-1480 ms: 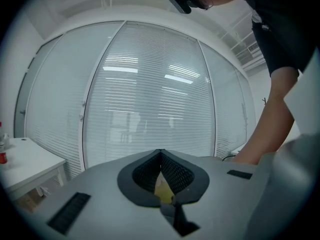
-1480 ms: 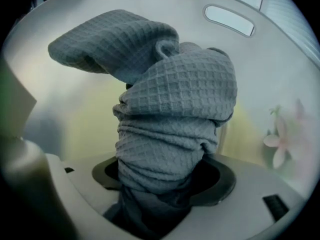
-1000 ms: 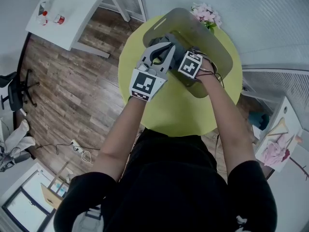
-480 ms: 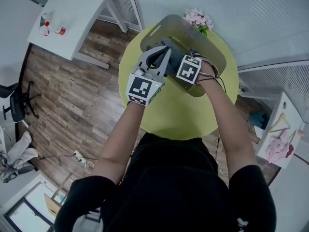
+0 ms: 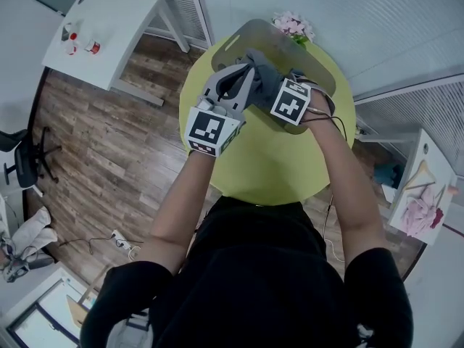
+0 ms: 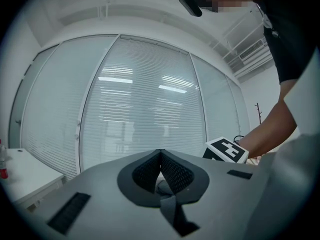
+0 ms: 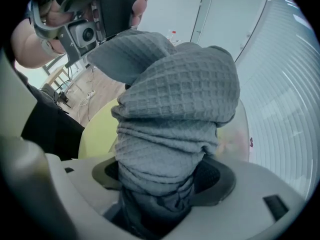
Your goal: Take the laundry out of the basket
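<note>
A grey waffle-weave towel point(image 7: 175, 99) hangs bunched up between the jaws of my right gripper point(image 7: 162, 171), which is shut on it. In the head view the towel point(image 5: 266, 77) is held over the beige laundry basket point(image 5: 243, 36) on the round yellow-green table point(image 5: 268, 165). My right gripper point(image 5: 270, 91) comes at it from the right. Just left of the towel is my left gripper point(image 5: 238, 78). In its own view the left gripper point(image 6: 160, 155) points up at the window blinds, its pads meet and no cloth shows between them. What else lies in the basket is hidden.
Pink flowers point(image 5: 292, 25) stand on the table behind the basket. A white desk point(image 5: 109, 17) with small red items point(image 5: 91, 47) is at the far left, beyond the wooden floor. An office chair point(image 5: 25, 158) sits at the left edge. A low white shelf point(image 5: 424, 194) stands at the right.
Both grippers have come up and slightly back toward me, and the grey towel has risen further above the basket with the right gripper.
</note>
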A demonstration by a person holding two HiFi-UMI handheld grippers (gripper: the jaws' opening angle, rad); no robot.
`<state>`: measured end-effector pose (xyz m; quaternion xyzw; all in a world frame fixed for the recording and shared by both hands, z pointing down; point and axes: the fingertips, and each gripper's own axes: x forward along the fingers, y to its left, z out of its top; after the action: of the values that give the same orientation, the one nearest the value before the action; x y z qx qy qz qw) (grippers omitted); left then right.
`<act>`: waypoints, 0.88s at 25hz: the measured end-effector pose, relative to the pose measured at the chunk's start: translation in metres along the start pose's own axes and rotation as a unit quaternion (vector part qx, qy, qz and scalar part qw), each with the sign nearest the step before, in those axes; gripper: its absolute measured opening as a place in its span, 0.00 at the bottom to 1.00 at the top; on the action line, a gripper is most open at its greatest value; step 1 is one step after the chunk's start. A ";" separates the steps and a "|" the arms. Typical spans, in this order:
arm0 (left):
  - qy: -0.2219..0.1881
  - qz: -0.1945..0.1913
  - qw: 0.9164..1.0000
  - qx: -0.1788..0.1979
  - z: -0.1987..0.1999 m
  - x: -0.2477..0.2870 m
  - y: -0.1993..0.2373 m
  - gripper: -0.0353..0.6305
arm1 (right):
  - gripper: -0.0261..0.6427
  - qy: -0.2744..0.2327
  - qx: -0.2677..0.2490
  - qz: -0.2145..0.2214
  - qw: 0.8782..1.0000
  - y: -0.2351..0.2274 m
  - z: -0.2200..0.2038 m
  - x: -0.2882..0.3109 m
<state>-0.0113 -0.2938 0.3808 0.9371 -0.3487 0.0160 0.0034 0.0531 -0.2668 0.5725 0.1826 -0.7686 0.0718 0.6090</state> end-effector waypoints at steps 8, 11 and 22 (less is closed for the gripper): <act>-0.018 -0.010 1.000 0.013 0.021 -0.023 -0.012 0.06 | 0.60 -0.004 0.011 -0.033 0.999 0.006 -0.001 -0.033; -0.022 -0.007 1.000 0.020 0.028 -0.032 -0.015 0.06 | 0.60 -0.013 0.014 -0.043 0.999 0.009 0.002 -0.045; -0.039 0.038 0.997 0.046 0.063 -0.072 -0.035 0.06 | 0.60 -0.027 -0.024 -0.066 0.997 0.034 0.019 -0.093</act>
<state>-0.0416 -0.2214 0.3158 0.9222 -0.3830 -0.0040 -0.0539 0.0410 -0.2241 0.4816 0.2200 -0.7724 0.0081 0.5958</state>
